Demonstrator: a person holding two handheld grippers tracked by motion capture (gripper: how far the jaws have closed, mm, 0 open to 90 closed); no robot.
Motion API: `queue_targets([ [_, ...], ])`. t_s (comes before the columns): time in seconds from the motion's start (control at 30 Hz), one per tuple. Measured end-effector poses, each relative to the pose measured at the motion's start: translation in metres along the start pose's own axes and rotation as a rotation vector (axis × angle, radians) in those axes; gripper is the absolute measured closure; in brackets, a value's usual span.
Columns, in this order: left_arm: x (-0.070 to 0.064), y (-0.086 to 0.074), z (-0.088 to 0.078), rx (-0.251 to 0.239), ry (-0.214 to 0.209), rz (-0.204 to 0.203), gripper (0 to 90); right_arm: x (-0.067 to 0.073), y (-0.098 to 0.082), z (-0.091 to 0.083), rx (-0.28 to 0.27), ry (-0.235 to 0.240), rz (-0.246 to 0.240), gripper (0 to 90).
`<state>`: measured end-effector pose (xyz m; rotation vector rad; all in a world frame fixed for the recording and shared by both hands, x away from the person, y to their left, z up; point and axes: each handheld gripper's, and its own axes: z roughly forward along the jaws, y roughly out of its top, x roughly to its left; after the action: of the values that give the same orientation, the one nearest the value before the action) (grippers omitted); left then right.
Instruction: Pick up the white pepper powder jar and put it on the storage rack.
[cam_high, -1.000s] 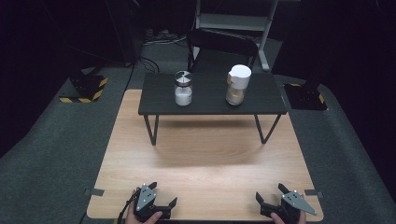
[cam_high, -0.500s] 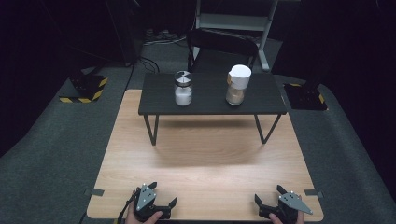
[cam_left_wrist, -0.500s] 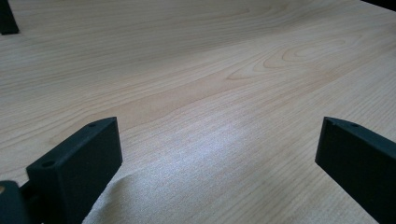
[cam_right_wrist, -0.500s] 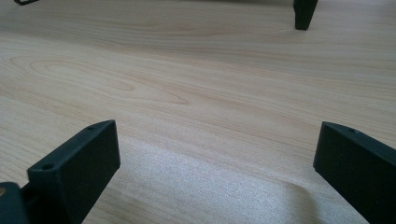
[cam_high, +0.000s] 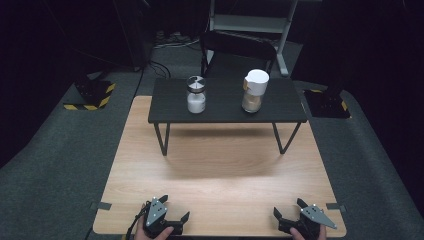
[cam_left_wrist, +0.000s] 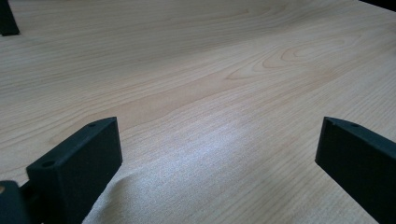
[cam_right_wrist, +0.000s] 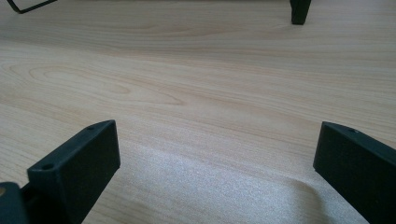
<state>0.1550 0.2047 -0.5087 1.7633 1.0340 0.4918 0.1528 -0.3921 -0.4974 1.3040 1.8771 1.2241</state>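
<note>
White powder in glass jar (cam_high: 196, 95), tan-filled white-lidded jar (cam_high: 254, 91)

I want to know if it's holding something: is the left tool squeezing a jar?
No, the left tool is open on bare wood, far from both jars.

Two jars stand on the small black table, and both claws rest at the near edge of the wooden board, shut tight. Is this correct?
Not quite. The two jars do stand on the small black table, and the left claw and right claw rest at the near edge of the wooden board, but both are open, as both gripper views show.
</note>
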Motion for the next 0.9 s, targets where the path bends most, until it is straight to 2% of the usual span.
queue_targets([
  [0.37, 0.0000, 0.0002, -0.0002, 0.004, -0.008, 0.018, 1.0, 0.0017, 0.0070, 0.0041, 0.034, -0.007, -0.003, 0.0],
  [0.9, 0.0004, 0.0033, 0.0008, 0.022, -0.009, 0.014, 1.0, 0.0004, 0.0060, 0.0033, 0.034, -0.001, -0.005, 0.0],
])
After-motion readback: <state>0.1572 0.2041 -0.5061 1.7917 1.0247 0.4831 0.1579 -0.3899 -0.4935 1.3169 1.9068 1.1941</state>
